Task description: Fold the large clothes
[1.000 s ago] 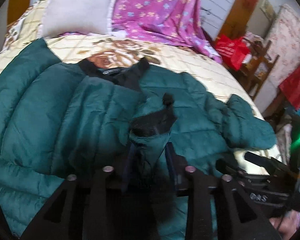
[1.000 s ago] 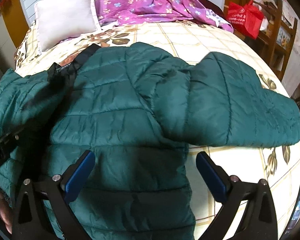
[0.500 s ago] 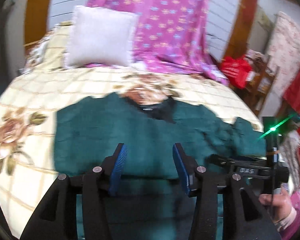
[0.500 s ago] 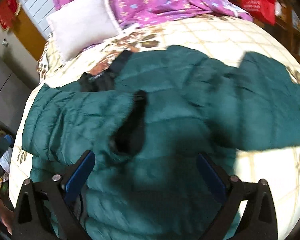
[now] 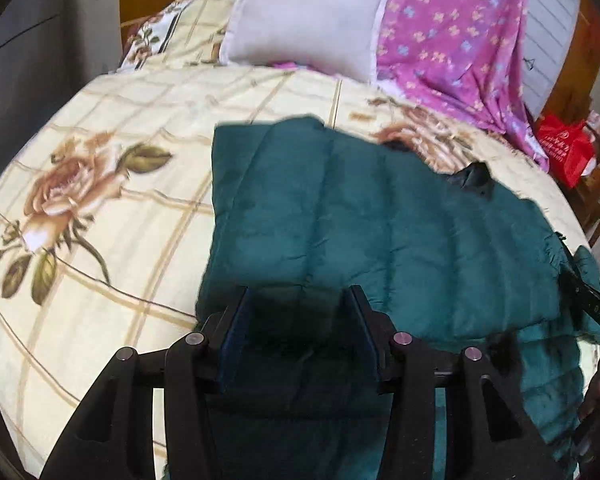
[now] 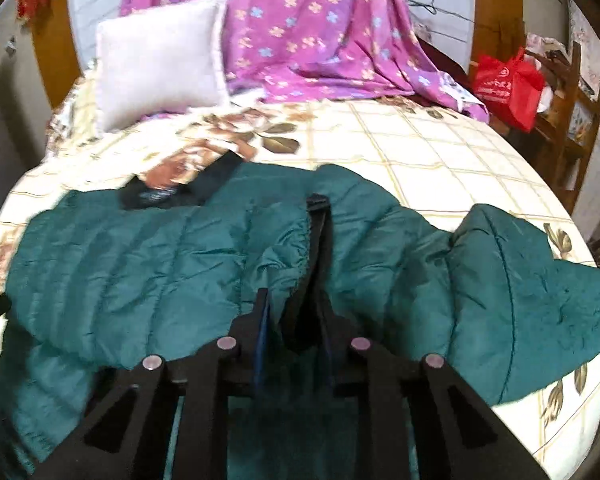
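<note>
A dark green quilted jacket lies spread on the bed, its black collar toward the pillow. One sleeve is folded across its body, and that sleeve's black-edged cuff is bunched up at the middle. My right gripper is closing its jaws, with the cuff fabric squeezed between them. The other sleeve lies out flat to the right. My left gripper hangs open over the jacket's left part, with fabric below the jaws but none pinched.
The bed has a cream floral sheet. A white pillow and a purple flowered blanket lie at its head. A red bag and wooden furniture stand off the right side.
The left gripper let go of the sleeve cuff and swung left across the jacket. The right gripper, wide open before, came over the cuff and closed on it.
</note>
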Tool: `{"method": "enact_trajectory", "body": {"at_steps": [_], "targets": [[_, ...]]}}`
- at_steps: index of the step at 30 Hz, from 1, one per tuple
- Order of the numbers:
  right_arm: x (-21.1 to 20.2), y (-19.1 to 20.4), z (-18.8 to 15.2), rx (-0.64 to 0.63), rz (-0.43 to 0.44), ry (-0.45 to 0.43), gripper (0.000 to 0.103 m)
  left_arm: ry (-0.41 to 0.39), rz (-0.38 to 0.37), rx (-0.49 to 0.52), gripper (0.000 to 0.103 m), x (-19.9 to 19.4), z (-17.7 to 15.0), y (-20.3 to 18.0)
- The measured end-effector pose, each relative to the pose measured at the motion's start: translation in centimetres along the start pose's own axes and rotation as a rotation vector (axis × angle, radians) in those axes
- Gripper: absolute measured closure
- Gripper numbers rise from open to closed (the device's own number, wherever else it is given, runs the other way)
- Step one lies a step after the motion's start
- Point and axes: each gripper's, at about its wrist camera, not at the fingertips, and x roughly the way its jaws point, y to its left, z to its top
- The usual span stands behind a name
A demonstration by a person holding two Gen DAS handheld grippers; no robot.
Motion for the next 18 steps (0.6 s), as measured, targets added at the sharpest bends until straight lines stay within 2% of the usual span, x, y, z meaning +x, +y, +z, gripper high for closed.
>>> {"method": "enact_trajectory", "body": {"at_steps": [3, 4, 7, 11, 15, 18], "targets": [[1.9, 0.2, -0.3, -0.030, 0.003, 0.073, 0.077, -0.021, 0.013, 0.009, 0.077, -0.3, -0.1, -0.3], [1.5, 0.2, -0.5, -0.031, -0.001, 0.075, 0.071, -0.024, 0.008, 0.008, 0.077, -0.5, 0.0, -0.3], [-0.6, -0.6, -0.6, 0.013, -0.013, 0.046, 0.043, -0.059, 0.002, 0.013, 0.077, -1.6, 0.5, -0.7], [-3.1, -0.7, 0.4, 0.049, 0.076, 0.007, 0.040, -0.124, 0.012, 0.034, 0.077, -2.6, 1.7, -1.9], [-3.0, 1.9, 1.5, -0.013, 0.144, -0.004, 0.034, -0.120, 0.003, 0.041, 0.077, -1.4, 2.8, -3.2], [-1.5, 3.2, 1.8, -0.057, 0.140, 0.002, 0.034, -0.104, 0.025, 0.057, 0.077, 0.1, 3.0, -4.2]]}}
